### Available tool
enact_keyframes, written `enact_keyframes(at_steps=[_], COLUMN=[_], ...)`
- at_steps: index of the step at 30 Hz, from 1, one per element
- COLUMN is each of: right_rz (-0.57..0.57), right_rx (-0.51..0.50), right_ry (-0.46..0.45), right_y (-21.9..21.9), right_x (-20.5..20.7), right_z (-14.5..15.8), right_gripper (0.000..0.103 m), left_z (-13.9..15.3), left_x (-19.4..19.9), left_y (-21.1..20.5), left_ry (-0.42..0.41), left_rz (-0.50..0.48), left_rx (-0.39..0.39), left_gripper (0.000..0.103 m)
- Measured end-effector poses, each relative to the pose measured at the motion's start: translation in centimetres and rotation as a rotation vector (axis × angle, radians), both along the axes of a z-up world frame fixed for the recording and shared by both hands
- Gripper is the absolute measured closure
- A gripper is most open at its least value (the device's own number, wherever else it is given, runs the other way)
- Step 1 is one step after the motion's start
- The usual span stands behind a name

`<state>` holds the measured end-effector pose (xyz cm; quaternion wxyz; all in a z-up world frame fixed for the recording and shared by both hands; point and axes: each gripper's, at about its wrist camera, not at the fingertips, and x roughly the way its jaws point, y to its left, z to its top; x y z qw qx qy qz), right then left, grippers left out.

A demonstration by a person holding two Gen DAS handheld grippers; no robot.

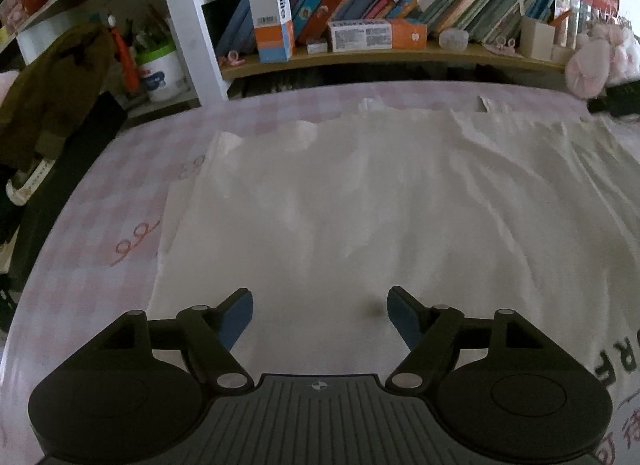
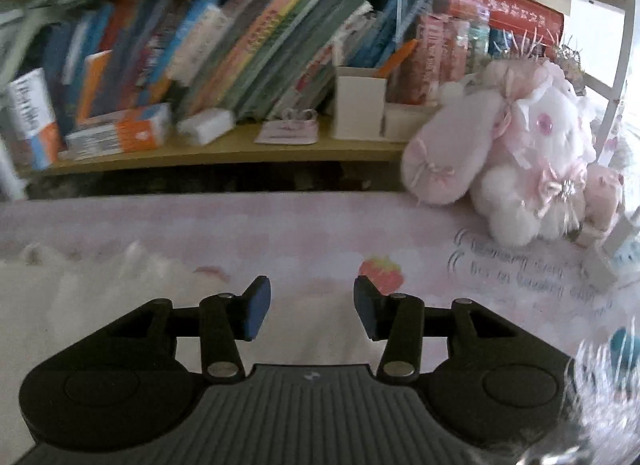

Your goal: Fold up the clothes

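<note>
Left wrist view: a white garment lay spread flat ahead of the left claw.
Both claws gaped wide and empty; the right claw hung past the cloth's edge, garment off to its left. Spread cloth fits either an unfolded or partly folded stage; any fold would call for pinching an edge.

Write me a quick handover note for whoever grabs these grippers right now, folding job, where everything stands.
Left gripper: open, empty, over the white garment.
Right gripper: open, empty, over the pink tablecloth, with the garment's edge to its left.
Garment lies spread and wrinkled on the table; plush toy at the far right.
Done: no fold visible.
Left: grasp the edges and fold.
</note>
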<state>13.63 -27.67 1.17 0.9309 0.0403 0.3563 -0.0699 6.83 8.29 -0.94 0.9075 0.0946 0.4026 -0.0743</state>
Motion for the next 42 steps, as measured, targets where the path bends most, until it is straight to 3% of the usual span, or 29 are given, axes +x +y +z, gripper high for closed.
enact_keyframes(at_steps=[10, 17, 20, 27, 32, 36, 39, 42], right_rz=[0.157, 0.138, 0.119, 0.106, 0.118, 0.117, 0.112, 0.106], right_rx=[0.005, 0.011, 0.006, 0.034, 0.029, 0.026, 0.025, 0.026], right_ry=[-0.006, 0.04, 0.09, 0.099, 0.104, 0.106, 0.107, 0.111], right_y=[6.7, 8.7, 8.7, 8.0, 7.9, 8.0, 8.0, 8.0], right_x=[-8.8, -12.5, -12.9, -13.1, -13.0, -13.0, -12.9, -12.8], right_z=[0.5, -0.6, -1.8, -2.4, -2.3, -2.3, -2.3, -2.3], right_gripper=[0.053, 0.052, 0.051, 0.047, 0.046, 0.045, 0.044, 0.044], left_z=[0.9, 1.2, 1.1, 1.0, 0.9, 0.4, -0.3, -0.2], left_x=[2.0, 3.0, 3.4, 4.9, 6.5, 8.9, 11.3, 13.4], left_y=[-1.1, -1.9, -2.2, -2.4, -2.2, -1.2, 0.0, 2.6], left_ry=[-0.029, -0.041, -0.043, -0.036, -0.081, -0.061, -0.034, -0.032], left_rz=[-0.038, -0.069, -0.093, -0.141, -0.182, -0.158, -0.122, -0.016], left_rx=[-0.019, -0.033, -0.038, -0.07, -0.061, -0.075, -0.042, -0.024], left_gripper=[0.026, 0.026, 0.026, 0.026, 0.026, 0.027, 0.027, 0.027])
